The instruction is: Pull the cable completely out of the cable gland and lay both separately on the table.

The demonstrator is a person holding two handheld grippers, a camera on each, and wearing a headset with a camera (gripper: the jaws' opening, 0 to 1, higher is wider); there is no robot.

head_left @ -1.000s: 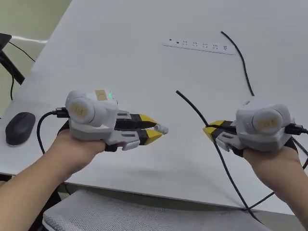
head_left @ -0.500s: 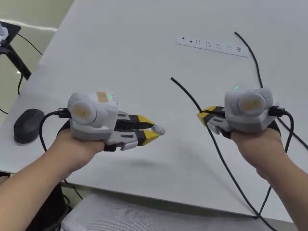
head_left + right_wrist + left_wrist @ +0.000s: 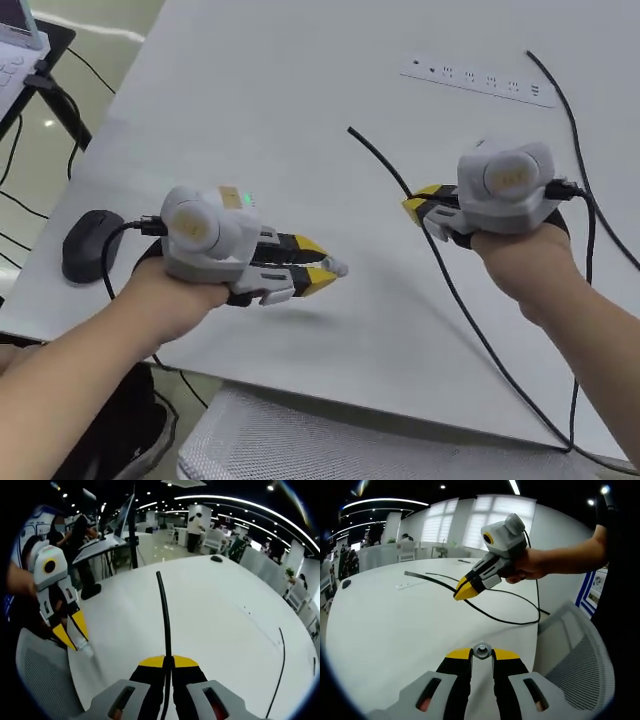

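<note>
Left claw (image 3: 334, 270) pinched shut on the small grey cable gland (image 3: 482, 650), above the desk (image 3: 250, 90), well to the near side of the power strip (image 3: 478, 80). Right claw (image 3: 412, 206) clamped on the black cable (image 3: 378, 160), also near side of the strip, its free end apart from the gland.

No legible text is found. The tan sticker (image 3: 229, 197) on top of the left gripper (image 3: 335, 269), centre-left of the head view, carries print too small to be read. Marks beside the sockets of the power strip (image 3: 480, 80), upper right, are not resolved. The poster (image 3: 596, 587) at the right edge of the left gripper view is blurred, and nothing can be made out.
</note>
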